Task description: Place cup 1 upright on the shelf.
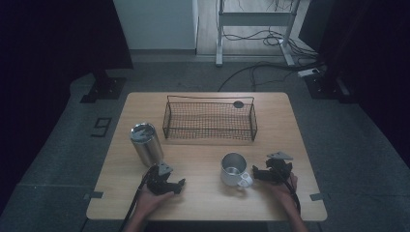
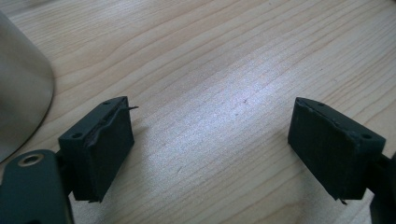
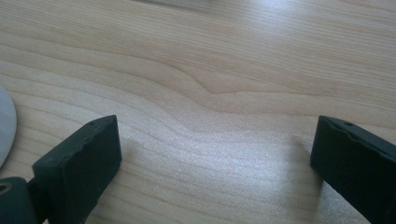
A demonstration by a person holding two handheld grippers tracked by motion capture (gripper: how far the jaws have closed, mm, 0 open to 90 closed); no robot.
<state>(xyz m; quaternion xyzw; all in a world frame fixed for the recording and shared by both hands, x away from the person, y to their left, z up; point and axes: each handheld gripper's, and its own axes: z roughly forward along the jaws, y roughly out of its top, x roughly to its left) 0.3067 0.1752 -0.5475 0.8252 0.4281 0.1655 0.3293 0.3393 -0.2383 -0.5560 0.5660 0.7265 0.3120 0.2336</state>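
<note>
A steel tumbler with a lid stands at the table's left, and its curved wall shows at the left edge of the left gripper view. A metal mug with a white handle stands right of centre. My left gripper rests low over the wood just in front of the tumbler; its jaws stand wide apart over bare table. My right gripper sits just right of the mug handle, open, with only wood between its jaws. A pale rounded edge shows at that view's left.
A dark wire basket stands across the back middle of the wooden table, with a small dark disc at its far right corner. Both forearms come in over the table's front edge. Cables and a desk frame lie on the floor beyond.
</note>
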